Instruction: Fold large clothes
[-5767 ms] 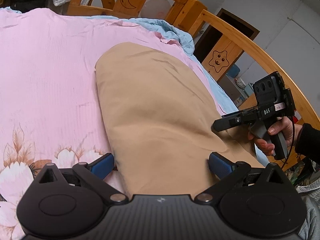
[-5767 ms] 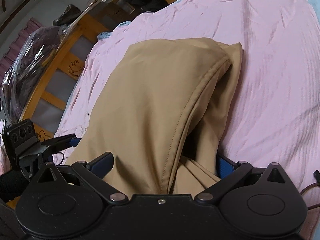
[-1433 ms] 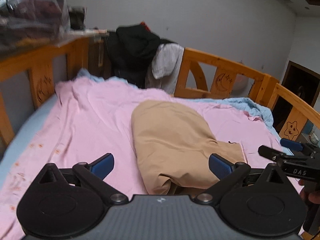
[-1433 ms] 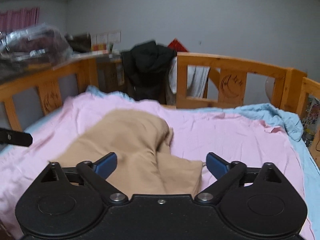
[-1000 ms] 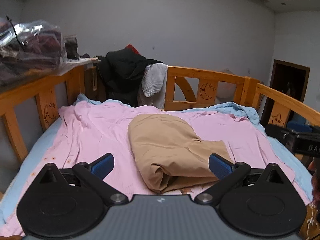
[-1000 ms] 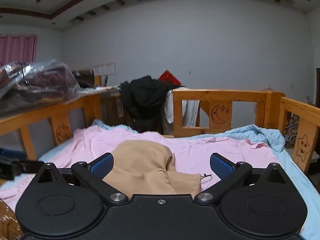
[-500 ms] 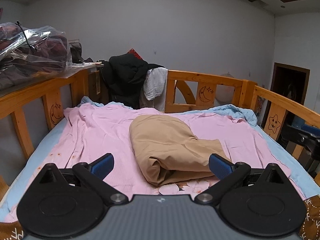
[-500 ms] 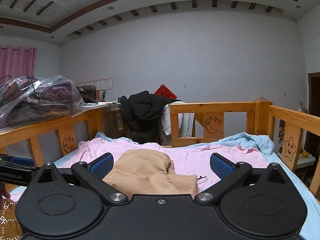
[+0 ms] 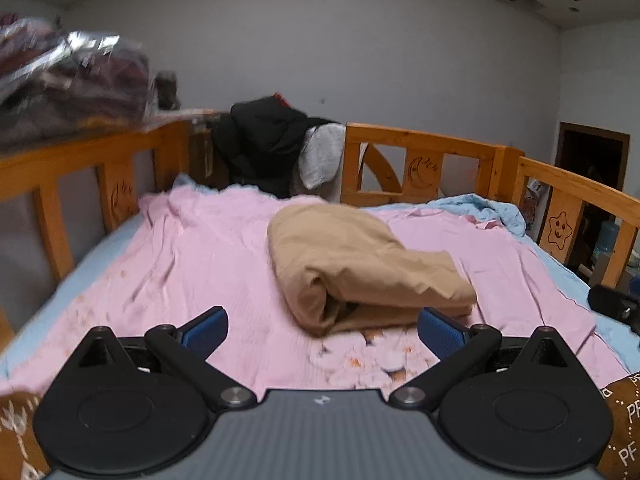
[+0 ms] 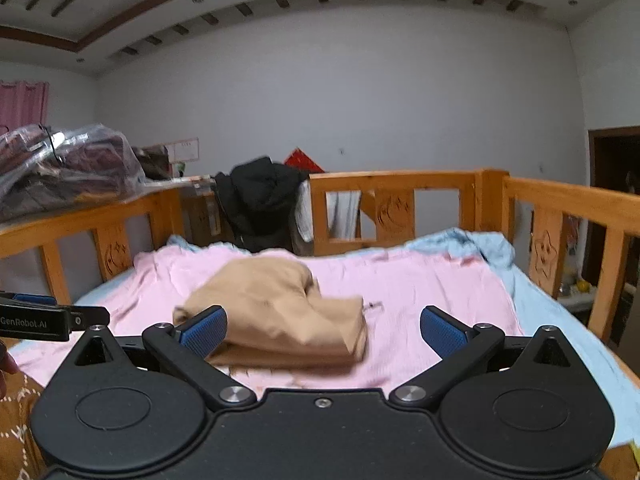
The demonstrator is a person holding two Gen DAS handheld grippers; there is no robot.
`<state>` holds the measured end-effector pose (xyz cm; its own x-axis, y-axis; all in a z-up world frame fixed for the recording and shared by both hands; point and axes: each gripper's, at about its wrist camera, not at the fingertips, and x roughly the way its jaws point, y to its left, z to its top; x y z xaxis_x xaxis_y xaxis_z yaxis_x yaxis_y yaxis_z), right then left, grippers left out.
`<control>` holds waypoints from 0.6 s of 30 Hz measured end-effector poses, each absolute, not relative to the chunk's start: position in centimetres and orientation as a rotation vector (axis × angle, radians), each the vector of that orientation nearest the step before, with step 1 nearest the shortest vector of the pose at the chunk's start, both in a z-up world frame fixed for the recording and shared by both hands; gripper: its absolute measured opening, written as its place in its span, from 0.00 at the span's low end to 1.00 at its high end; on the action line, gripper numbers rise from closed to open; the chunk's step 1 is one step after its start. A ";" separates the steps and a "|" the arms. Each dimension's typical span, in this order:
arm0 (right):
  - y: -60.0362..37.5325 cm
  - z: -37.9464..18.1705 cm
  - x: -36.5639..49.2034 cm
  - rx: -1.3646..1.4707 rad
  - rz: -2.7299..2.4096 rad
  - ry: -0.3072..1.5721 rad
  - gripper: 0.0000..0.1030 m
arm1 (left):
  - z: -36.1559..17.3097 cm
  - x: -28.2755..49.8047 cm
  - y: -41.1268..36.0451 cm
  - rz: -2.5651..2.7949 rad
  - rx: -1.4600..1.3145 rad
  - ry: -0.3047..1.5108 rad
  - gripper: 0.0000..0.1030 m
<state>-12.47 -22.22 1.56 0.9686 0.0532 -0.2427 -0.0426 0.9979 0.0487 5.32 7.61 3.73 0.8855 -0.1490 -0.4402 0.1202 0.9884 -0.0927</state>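
tan folded garment (image 9: 360, 268) lies bundled on pink bedsheet (image 9: 200, 264); black jacket (image 9: 268, 148) draped over orange wooden bed rail (image 9: 420, 148). left gripper (image 9: 322, 330) and right gripper (image 10: 322, 326) both released, holding nothing.

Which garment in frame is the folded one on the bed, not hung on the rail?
The tan garment, lying folded on the pink sheet. The black jacket and grey-white cloth hang over the wooden rail.

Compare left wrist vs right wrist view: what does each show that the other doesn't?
Left wrist only: the floral print on the pink sheet, and the open end of the folded tan garment.

Right wrist only: the ceiling beams, pink curtain, and left claw from the side.

Both: the tan garment, wooden rail, black jacket, bagged clothes; each view's own claw open, empty.
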 end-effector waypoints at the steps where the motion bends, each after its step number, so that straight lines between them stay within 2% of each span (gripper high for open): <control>1: -22.2 1.0 -12.3 0.038 0.044 0.263 0.99 | 3.4 5.2 7.7 -0.139 -0.077 0.468 1.00; 18: -22.3 -2.2 -10.5 0.018 0.008 0.332 0.99 | 0.7 5.2 7.6 -0.047 -0.046 0.498 1.00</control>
<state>-10.47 -22.35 -2.19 0.9453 0.0105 -0.3260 -0.0044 0.9998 0.0193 5.24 7.59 0.73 0.8774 -0.0559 -0.4766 0.0334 0.9979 -0.0555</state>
